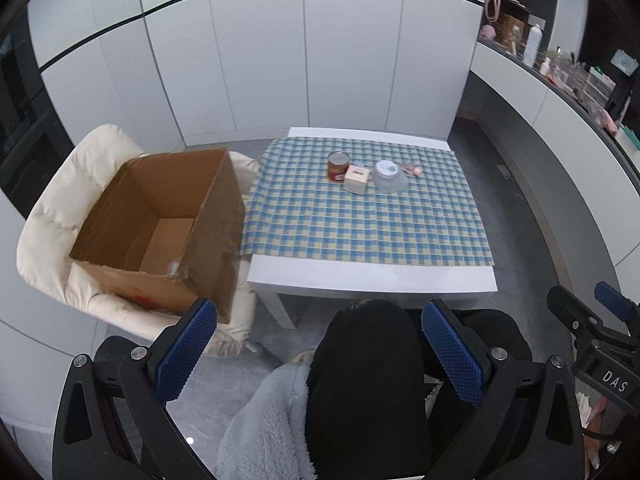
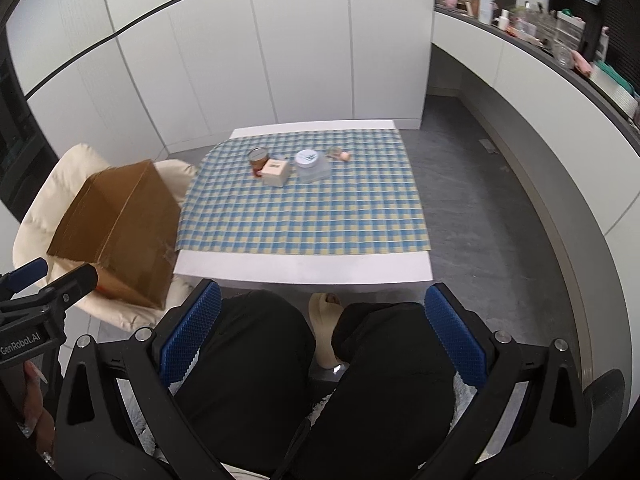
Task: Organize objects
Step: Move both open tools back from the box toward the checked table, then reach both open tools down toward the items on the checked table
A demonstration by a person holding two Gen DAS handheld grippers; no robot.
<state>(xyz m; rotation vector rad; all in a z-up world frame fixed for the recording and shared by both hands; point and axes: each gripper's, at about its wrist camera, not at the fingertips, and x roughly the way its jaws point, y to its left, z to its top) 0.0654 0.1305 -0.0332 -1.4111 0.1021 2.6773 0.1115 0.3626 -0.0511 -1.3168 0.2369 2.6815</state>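
Note:
A red tin can (image 1: 338,166) (image 2: 258,159), a small cream box (image 1: 356,179) (image 2: 275,172), a clear jar with a white lid (image 1: 388,176) (image 2: 310,165) and a small pink item (image 1: 413,169) (image 2: 341,155) stand together at the far side of the checked tablecloth (image 1: 360,216) (image 2: 304,208). An open cardboard box (image 1: 160,224) (image 2: 116,228) sits on a cream chair to the left of the table. My left gripper (image 1: 320,354) and right gripper (image 2: 322,336) are both open and empty, held above the person's lap, well short of the table.
The low white table (image 1: 372,276) (image 2: 304,270) stands before white cabinet doors. A cream padded chair (image 1: 52,216) (image 2: 40,200) holds the box. A curved counter (image 1: 560,80) (image 2: 540,52) with bottles and clutter runs along the right. The person's black-clad knees lie below both grippers.

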